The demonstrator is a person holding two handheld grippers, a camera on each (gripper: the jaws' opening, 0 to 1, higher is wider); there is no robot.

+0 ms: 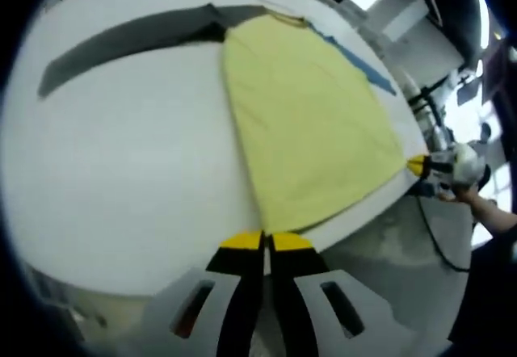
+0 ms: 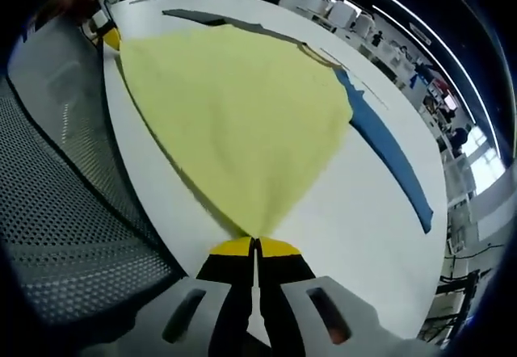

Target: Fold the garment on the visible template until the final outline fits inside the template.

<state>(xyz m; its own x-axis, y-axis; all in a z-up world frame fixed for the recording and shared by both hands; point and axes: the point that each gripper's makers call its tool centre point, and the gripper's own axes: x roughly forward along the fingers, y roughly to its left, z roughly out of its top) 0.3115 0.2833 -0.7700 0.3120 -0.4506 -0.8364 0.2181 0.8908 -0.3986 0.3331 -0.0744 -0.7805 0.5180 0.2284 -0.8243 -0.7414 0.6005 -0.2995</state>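
Note:
A pale yellow garment [image 1: 307,115] lies spread flat on the white table [image 1: 121,163], its hem along the near table edge. My left gripper [image 1: 265,241] is shut on one hem corner, yellow-tipped jaws pressed together. In the right gripper view the same garment [image 2: 234,107] fans out from my right gripper [image 2: 255,246], which is shut on the other hem corner. The right gripper [image 1: 420,165] also appears at the far hem corner in the left gripper view, and the left gripper [image 2: 111,37] at the far corner in the right gripper view. A blue template strip [image 2: 388,151] runs along the garment's side; a grey strip [image 1: 129,38] lies past its top.
A black mesh chair back [image 2: 73,203] stands just off the table edge. A person's hand [image 1: 477,203] holds the right gripper, with a black cable hanging below. More tables and chairs stand far behind.

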